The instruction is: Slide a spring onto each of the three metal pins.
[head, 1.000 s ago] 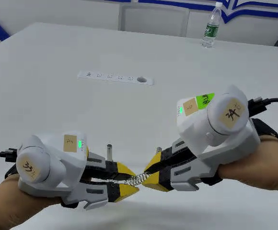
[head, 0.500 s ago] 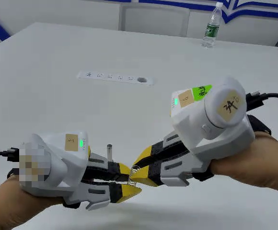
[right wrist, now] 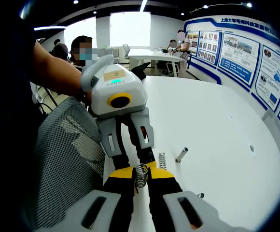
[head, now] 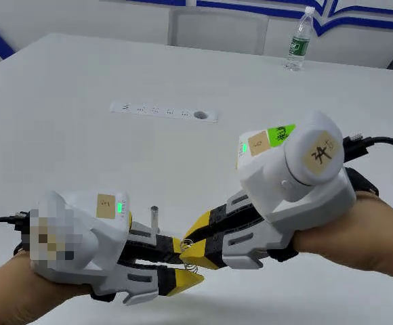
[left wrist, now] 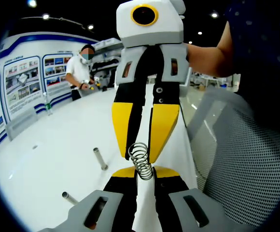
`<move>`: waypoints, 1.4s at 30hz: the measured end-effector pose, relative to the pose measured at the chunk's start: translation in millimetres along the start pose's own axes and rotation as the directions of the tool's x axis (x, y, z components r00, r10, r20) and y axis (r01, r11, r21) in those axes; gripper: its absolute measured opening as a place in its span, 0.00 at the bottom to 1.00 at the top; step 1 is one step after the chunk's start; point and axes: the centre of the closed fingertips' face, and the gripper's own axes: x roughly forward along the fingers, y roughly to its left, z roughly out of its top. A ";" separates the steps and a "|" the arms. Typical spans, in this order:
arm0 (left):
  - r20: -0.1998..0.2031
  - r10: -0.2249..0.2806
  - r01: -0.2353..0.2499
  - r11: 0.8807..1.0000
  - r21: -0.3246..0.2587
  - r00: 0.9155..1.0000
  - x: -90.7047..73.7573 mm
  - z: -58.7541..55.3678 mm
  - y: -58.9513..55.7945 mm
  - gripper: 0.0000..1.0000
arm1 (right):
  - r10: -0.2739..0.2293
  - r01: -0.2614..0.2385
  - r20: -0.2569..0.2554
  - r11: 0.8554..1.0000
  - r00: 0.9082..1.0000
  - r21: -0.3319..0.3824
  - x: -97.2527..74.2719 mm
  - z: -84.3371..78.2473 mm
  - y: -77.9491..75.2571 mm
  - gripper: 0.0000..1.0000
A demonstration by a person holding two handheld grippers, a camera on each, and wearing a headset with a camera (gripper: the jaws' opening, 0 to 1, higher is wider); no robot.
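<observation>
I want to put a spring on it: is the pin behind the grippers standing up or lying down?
Standing up. In the head view the pin rises straight from the table, flat top upward.

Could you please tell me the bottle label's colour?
Green, on the clear plastic bottle; head view.

White table (head: 61, 88) in a bright hall, power strip (head: 162, 109) and water bottle (head: 298, 39) on it, blue-trimmed display boards (right wrist: 236, 50) lining one side, ceiling lights (right wrist: 143, 5) overhead.
</observation>
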 end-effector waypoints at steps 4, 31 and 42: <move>0.008 0.002 -0.002 1.000 -0.002 1.000 -0.6 2.2 0.6 0.14 | 0.002 -0.002 0.003 1.000 1.000 0.006 0.0 1.0 0.8 0.11; 0.044 0.135 -0.130 0.986 -0.105 0.990 -36.1 0.8 25.5 0.36 | -0.055 0.054 0.014 0.997 0.998 0.060 -17.3 -8.5 -17.0 0.11; 0.042 0.219 -0.210 0.966 -0.151 0.975 -58.2 -6.6 37.9 0.46 | -0.110 0.107 0.026 0.990 0.994 0.090 -30.2 -13.9 -35.0 0.11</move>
